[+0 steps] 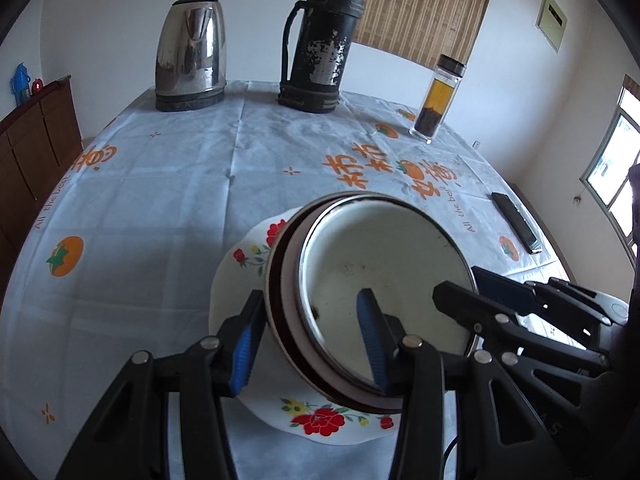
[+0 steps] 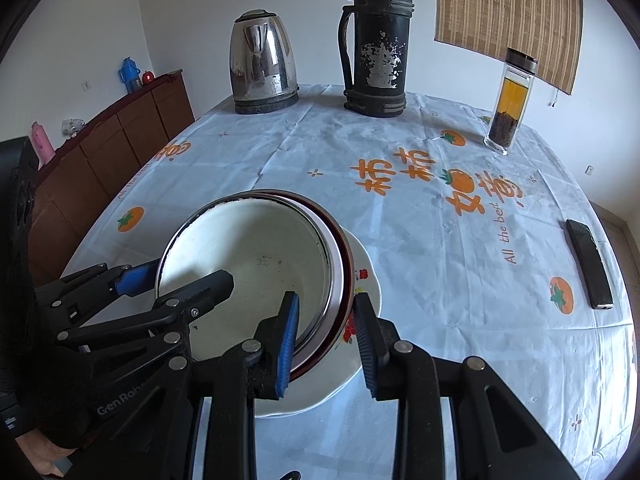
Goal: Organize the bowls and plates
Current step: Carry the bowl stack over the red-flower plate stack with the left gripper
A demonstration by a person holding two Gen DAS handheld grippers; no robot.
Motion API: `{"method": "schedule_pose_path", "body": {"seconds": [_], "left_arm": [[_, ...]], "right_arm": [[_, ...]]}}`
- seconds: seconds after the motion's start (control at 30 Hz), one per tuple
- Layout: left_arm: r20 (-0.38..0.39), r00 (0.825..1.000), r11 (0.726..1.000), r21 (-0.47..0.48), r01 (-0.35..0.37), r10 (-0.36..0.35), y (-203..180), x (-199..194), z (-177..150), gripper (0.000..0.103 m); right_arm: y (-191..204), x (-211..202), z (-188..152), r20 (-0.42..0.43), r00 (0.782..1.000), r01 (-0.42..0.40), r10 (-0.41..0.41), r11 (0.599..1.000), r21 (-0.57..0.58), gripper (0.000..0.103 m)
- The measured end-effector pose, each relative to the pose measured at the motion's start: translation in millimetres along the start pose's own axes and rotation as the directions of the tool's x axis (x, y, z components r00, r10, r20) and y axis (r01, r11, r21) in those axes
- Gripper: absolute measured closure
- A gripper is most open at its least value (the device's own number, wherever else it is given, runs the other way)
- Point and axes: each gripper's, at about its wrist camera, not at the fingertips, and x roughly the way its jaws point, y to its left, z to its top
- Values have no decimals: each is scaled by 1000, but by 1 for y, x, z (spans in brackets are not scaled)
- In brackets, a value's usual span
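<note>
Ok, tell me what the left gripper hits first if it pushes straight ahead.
The left gripper straddles the rim of the stacked bowls, which sit on the flowered plate. Pushed on, its inner finger would probably meet the top bowl's inside wall first; depth is unclear.

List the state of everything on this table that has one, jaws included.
nested bowls: stacked, empty, sitting on the plate
floral plate: flat on the table, under the bowls
left gripper: jaws straddle the bowls' rim; contact unclear
right gripper: jaws closed on the bowls' rim
kettle: upright, lid shut
flask: upright, capped
tea bottle: upright, lidded, part full
phone: flat, screen dark
</note>
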Motion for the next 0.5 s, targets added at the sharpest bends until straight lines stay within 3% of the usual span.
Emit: {"method": "schedule_pose_path", "body": {"seconds": [0.5], "left_arm": [[8, 1000, 1000, -4, 12, -12, -1, 1, 1, 57]], "right_arm": [[-1, 4, -7, 33, 999, 9, -9, 1000, -9, 71]]}}
